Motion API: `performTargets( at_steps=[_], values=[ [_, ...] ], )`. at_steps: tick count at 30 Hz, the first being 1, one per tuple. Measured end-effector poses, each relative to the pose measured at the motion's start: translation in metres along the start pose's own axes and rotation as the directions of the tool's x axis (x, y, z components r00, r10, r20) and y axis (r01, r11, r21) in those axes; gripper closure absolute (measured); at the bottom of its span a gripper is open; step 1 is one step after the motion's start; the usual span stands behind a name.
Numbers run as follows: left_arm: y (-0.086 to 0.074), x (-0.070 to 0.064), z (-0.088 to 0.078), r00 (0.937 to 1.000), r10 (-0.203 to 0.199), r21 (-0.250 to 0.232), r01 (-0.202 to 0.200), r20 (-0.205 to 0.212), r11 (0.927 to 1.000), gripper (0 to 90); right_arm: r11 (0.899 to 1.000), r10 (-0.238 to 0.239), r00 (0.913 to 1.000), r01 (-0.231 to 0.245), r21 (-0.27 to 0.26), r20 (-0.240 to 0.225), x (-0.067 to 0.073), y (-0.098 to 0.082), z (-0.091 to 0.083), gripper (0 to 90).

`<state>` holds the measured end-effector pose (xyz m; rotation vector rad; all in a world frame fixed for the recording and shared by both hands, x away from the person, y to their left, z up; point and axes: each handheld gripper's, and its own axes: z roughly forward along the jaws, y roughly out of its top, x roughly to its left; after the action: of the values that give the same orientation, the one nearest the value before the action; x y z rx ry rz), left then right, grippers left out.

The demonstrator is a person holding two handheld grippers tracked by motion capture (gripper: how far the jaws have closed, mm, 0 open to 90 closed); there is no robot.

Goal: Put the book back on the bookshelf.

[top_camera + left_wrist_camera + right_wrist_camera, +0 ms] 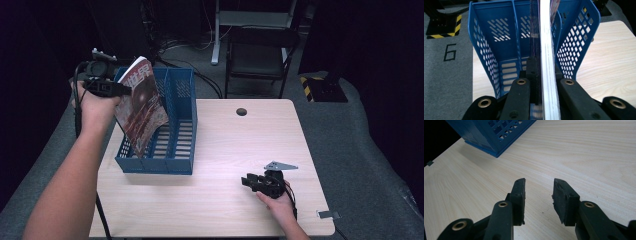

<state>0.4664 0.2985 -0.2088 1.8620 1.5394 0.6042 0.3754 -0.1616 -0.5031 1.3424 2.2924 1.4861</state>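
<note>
One magazine (141,102) clenched in left gripper (120,90) fingers, over one blue rack (172,145), right gripper (539,195) fingers parted, empty.

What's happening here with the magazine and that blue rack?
A person is working at a table with a hand-held gripper in each hand. The left gripper is clamped on the edge of a magazine, holding it tilted over the left compartment of a blue file rack, with its lower corner down inside the rack. The right gripper rests low over the bare tabletop to the right, jaws apart and holding nothing.
</note>
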Motion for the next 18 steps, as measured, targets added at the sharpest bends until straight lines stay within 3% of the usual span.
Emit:
performTargets(
  at_steps=[18],
  values=[
    [-0.006,0.0,0.025,0.9986,-0.053,-0.039,0.052,-0.008,0.9979,84.1,1.0,-0.013,0.9999,0.013,0.007,0.005,0.001,0.0,0.001,62.3]
  ],
)
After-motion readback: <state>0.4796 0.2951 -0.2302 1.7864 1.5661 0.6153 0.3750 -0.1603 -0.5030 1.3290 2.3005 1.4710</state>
